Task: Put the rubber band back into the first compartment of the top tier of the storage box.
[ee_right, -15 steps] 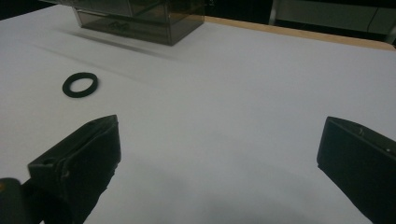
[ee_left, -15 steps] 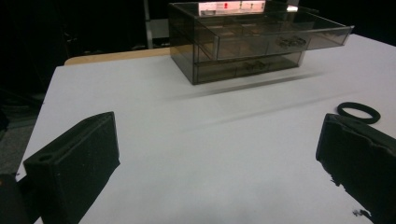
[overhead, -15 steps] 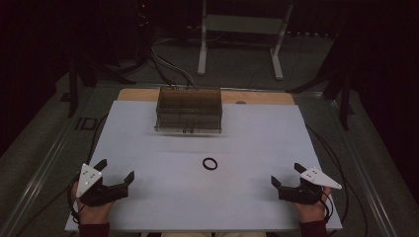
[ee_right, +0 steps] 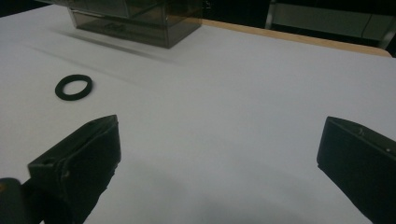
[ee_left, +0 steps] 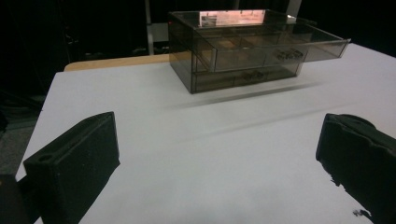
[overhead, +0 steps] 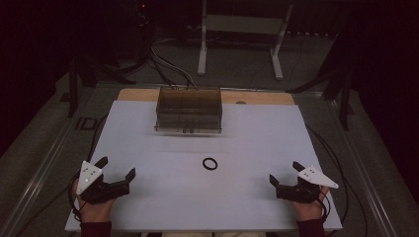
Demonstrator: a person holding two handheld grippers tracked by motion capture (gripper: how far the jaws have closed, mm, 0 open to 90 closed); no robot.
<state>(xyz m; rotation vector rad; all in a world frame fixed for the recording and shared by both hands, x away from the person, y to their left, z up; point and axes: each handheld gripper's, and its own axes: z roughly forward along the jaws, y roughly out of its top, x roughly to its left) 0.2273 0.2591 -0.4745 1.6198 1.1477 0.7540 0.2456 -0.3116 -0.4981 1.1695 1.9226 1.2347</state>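
White sheeting covers the table (overhead: 257, 197), with dark floor and a metal stand beyond it. Near the far edge a smoked plastic drawer box (overhead: 188, 109) is set; in the left gripper view its upper drawer (ee_left: 299, 44) is seen pulled partly out. A black ring (overhead: 210, 163) lies flat on the table, near the middle and well apart from the box. The left claw (overhead: 117, 167) is held wide and empty at the near left corner; the right claw (overhead: 284, 173) is likewise spread wide and empty at the near right, with the ring ahead and to its left in its own view.

The ring is judged to be the thing to be fetched, probably for the open drawer. Being thin and flat, it would best be approached from above by the right claw, with one jaw lowered inside the hole and one outside, so that the band is pinched rather than pushed along the sheet. The jaws should be narrowed before descent.

Against the earlier frame, little is changed: both claws are found in nearly the same places, and ring and box are unmoved.
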